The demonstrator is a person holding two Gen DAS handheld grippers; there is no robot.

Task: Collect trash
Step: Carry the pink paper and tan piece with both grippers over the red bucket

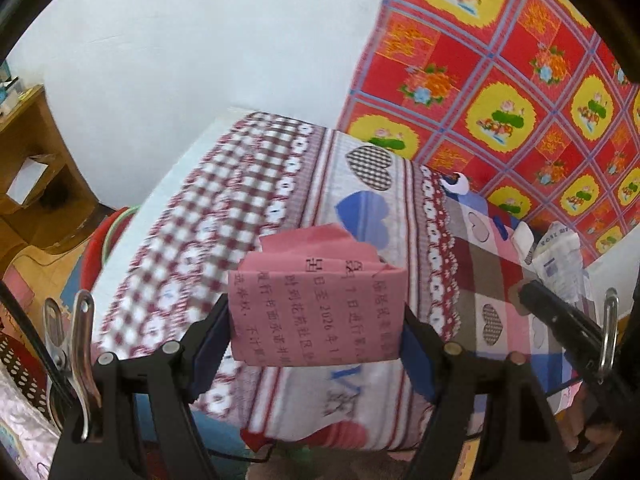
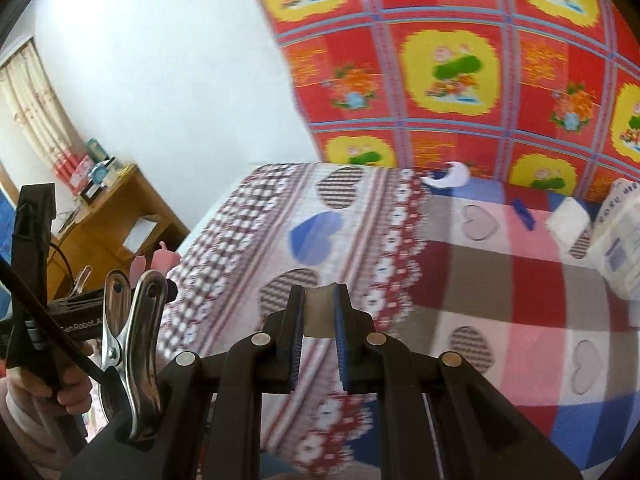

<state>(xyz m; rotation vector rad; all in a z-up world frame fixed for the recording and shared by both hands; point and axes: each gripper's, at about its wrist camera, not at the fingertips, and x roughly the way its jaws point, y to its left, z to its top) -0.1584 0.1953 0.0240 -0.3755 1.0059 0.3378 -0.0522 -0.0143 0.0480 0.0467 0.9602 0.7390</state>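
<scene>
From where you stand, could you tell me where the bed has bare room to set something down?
The near and left stretch of the bedspread, around the blue heart print, lies free. It is crowded at the far right: the white crescent item, blue clip, white packet and printed paper bundle sit beside the red quilt.

Bed (image 2: 500, 280): near and left parts open; packet (image 2: 618, 236), blue clip (image 2: 524, 209) and hanging cloth (image 2: 460, 60) crowd far right.
</scene>
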